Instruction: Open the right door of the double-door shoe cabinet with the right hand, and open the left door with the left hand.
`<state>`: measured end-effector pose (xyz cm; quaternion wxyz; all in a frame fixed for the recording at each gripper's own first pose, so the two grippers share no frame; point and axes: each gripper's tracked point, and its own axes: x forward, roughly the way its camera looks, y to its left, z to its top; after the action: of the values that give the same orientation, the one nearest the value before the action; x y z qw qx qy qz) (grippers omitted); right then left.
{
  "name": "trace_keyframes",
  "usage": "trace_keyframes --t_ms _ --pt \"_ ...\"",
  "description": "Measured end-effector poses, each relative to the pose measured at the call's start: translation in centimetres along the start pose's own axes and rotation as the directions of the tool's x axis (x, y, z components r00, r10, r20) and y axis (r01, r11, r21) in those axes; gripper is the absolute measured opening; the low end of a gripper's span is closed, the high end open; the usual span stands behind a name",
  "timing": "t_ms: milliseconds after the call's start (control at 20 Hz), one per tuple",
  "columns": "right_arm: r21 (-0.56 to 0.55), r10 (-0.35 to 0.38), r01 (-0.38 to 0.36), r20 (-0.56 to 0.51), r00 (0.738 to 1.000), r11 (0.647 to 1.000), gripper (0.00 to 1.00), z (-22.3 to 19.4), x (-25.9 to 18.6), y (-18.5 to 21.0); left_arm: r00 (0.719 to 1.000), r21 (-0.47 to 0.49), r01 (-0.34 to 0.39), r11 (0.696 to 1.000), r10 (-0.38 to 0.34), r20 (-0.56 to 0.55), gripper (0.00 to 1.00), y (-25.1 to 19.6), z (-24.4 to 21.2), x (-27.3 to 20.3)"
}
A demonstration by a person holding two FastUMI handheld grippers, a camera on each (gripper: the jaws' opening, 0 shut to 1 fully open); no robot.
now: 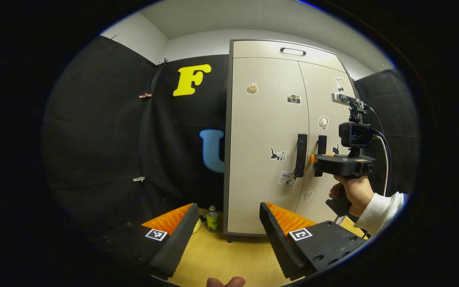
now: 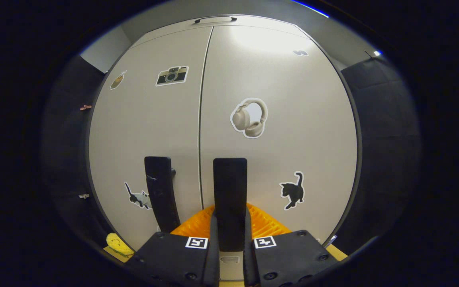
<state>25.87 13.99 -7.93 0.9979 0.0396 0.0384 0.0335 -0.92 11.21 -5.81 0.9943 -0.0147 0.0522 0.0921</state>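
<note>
Shoe cabinet (image 1: 265, 135), a tall beige double-door unit with stickers on both panels, stands upright on the pale wooden surface (image 1: 221, 255) against the black cloth wall, both doors shut flush, seam unbroken top to bottom. Right gripper (image 2: 229, 229) is on the right door's black vertical bar handle (image 2: 230, 199): in the right gripper view its fingers sit narrow on either side of the bar, both pressing on it by the look of it. Left gripper view has the same gripper (image 1: 314, 159) up at that handle (image 1: 321, 153), a hand (image 1: 353, 193) in a white sleeve beneath. Left gripper (image 1: 227, 227) hangs well back from the cabinet, fingers spread wide, holding nothing; the left door's black bar handle (image 1: 301, 155) untouched. Step in hand: grasp made on the right door, pull not yet started. Next move, as I judge it: draw the handle outward along the hinge arc, grip kept square so the bar does not slip; then bring the left gripper in to its own handle. Small green bottle (image 1: 212, 220) stands beside the cabinet's left foot.
</note>
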Motion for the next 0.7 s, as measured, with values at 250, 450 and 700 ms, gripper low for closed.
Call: trace_keyframes --t_ms 250,450,700 --pt "-0.04 0.012 -0.012 -0.01 1.0 0.999 0.19 0.2 -0.8 -0.1 1.0 0.013 -0.014 1.0 0.014 0.008 0.95 0.1 0.4 -2.3" --pt "0.002 0.082 -0.082 -0.029 0.996 0.997 0.15 0.3 -3.2 -0.3 0.999 0.02 -0.024 1.0 0.023 0.028 0.95 -0.3 1.0 -3.6" --pt "0.026 0.141 -0.14 -0.016 0.99 0.99 0.15 1.1 -5.7 -1.4 0.999 0.028 -0.004 1.0 0.003 0.032 0.95 -2.1 1.4 -5.4"
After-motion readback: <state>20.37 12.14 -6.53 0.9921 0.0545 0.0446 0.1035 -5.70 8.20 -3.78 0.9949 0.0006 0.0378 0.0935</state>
